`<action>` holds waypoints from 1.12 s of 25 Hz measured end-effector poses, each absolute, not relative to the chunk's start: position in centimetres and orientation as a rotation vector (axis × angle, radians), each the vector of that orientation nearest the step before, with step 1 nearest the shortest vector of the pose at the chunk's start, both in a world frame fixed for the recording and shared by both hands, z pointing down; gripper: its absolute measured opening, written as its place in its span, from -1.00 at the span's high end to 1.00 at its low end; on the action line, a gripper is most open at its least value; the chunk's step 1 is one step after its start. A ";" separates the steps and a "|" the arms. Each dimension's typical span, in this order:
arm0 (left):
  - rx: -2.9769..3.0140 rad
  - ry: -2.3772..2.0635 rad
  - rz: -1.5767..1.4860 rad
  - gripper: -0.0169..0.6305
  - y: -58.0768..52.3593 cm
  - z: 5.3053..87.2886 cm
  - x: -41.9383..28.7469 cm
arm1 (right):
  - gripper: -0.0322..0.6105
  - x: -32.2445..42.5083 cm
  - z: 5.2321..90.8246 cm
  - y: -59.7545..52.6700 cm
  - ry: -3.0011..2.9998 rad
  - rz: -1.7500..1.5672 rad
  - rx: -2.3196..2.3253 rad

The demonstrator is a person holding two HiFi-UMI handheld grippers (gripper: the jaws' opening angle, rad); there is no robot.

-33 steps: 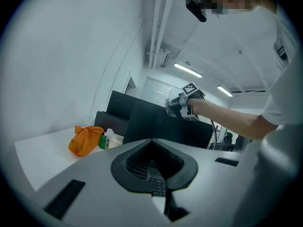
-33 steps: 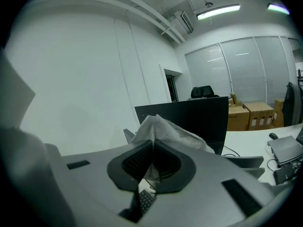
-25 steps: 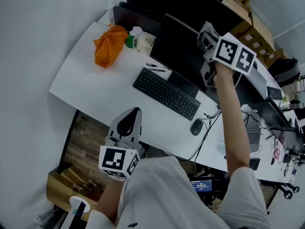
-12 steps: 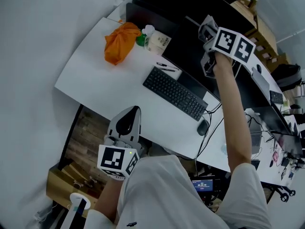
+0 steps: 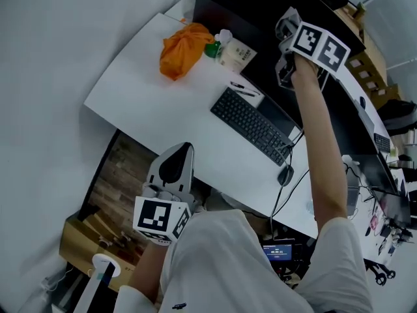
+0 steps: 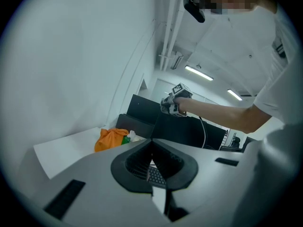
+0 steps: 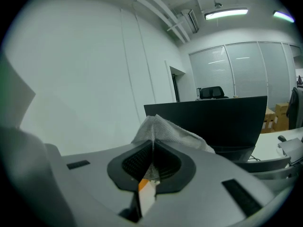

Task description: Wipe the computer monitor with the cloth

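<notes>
With the right gripper (image 7: 152,144) raised at the monitor (image 7: 222,119), its jaws are clamped on the grey cloth (image 7: 166,131), bunched near the screen's top edge; contact unclear. Left gripper (image 6: 152,145): jaws together, nothing between them, held low off the desk (image 5: 146,100) edge.

Right arm (image 5: 319,149): stretched forward; right gripper (image 7: 152,145) jaws clamped on cloth (image 7: 165,129). Left gripper (image 6: 152,143): low beside torso, jaws together, empty.
</notes>
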State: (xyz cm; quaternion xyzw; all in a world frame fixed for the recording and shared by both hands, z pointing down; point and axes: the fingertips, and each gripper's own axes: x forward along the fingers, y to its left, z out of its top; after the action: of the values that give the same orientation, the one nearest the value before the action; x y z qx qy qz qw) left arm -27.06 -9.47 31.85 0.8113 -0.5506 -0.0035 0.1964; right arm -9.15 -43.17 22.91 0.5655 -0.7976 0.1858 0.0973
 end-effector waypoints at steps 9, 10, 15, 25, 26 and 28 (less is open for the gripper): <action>2.223 -1.585 0.024 0.89 -8.3 33.2 -30.2 | 0.84 -12.1 22.6 -44.2 -2.411 0.453 1.756; 2.218 -1.589 0.026 0.89 -8.2 33.4 -30.5 | 0.84 -12.4 22.8 -44.1 -2.415 0.466 1.755; 2.216 -1.592 0.046 0.89 -7.8 33.5 -31.0 | 0.84 -12.5 25.0 -43.6 -2.429 0.575 1.839; 2.208 -1.588 0.078 0.89 -7.0 34.3 -31.6 | 0.84 -11.1 28.2 -42.9 -2.425 0.811 2.011; 2.208 -1.587 0.082 0.89 -6.9 34.4 -31.6 | 0.84 -11.0 28.6 -42.8 -2.425 0.840 2.016; 2.208 -1.584 0.091 0.89 -6.6 34.4 -31.7 | 0.84 -10.8 29.5 -42.6 -2.421 0.884 2.023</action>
State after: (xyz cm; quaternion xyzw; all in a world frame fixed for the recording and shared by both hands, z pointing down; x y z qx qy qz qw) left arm -31.66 -6.60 34.45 0.7940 -0.5697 0.0328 0.2097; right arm -10.84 -42.59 29.49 0.6159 -0.7374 0.2691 -0.0673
